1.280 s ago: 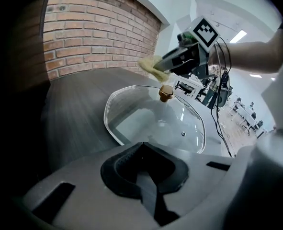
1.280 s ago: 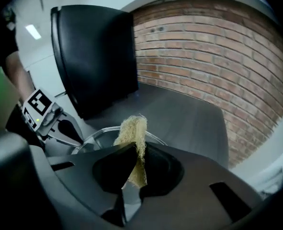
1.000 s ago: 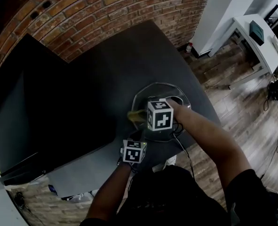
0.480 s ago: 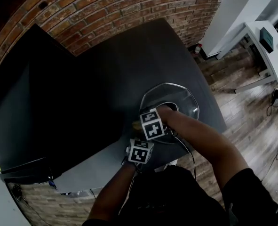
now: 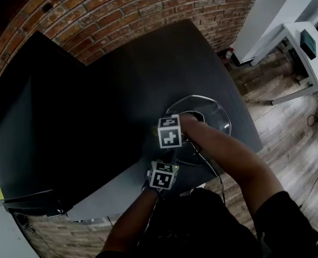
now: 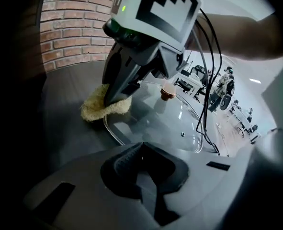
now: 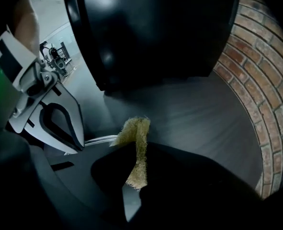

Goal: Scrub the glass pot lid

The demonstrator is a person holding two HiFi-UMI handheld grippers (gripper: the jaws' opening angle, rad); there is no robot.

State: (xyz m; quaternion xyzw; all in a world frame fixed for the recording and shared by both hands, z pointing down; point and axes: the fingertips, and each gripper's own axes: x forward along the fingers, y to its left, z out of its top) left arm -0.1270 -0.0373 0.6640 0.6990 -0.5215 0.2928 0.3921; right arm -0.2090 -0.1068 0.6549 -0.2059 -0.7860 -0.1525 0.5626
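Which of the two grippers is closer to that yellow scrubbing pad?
Right. The right gripper is clamped on the scrubbing pad at the glass lid's edge; the left gripper pinches the lid's near rim, apart from the pad.

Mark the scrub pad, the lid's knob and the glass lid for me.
scrub pad (image 6: 100,110): left gripper view, its fuzzy middle.
knob (image 6: 167,93): left gripper view, its top.
glass lid (image 6: 175,128): left gripper view, bare glass below the knob.

We see a pale yellow scouring pad, a clear glass lid with a copper-brown knob, a dark grey table, a red-brown brick wall, and black-and-white square-patterned marker cubes.
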